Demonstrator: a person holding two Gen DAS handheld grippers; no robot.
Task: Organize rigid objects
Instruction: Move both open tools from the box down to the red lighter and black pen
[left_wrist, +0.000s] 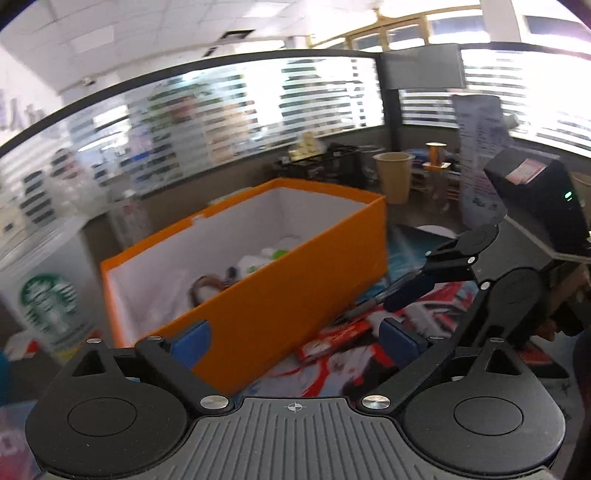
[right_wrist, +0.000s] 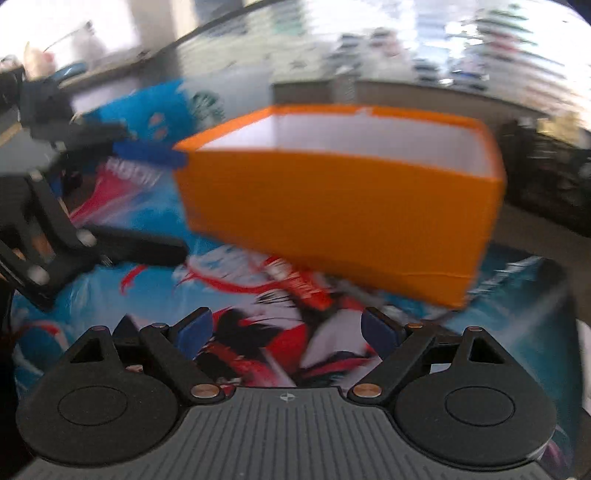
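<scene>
An open orange box (left_wrist: 280, 291) with white inner walls stands on a colourful printed mat (left_wrist: 332, 369); it also shows in the right wrist view (right_wrist: 332, 218). Several small items lie inside it, among them a white and green piece (left_wrist: 273, 254) and a brown loop (left_wrist: 207, 286). My left gripper (left_wrist: 295, 339) is open and empty, close to the box's near wall. My right gripper (right_wrist: 288, 332) is open and empty above the mat; it shows in the left wrist view (left_wrist: 410, 291) low beside the box's right end. A red flat pack (left_wrist: 332, 338) and a pen (left_wrist: 369, 301) lie on the mat there.
A Starbucks cup (left_wrist: 51, 306) stands left of the box. A beige bin (left_wrist: 393, 177), black racks (left_wrist: 328, 162) and a black device (left_wrist: 543, 199) are behind and to the right. A striped glass partition (left_wrist: 221, 110) runs along the back. The right wrist view is motion-blurred.
</scene>
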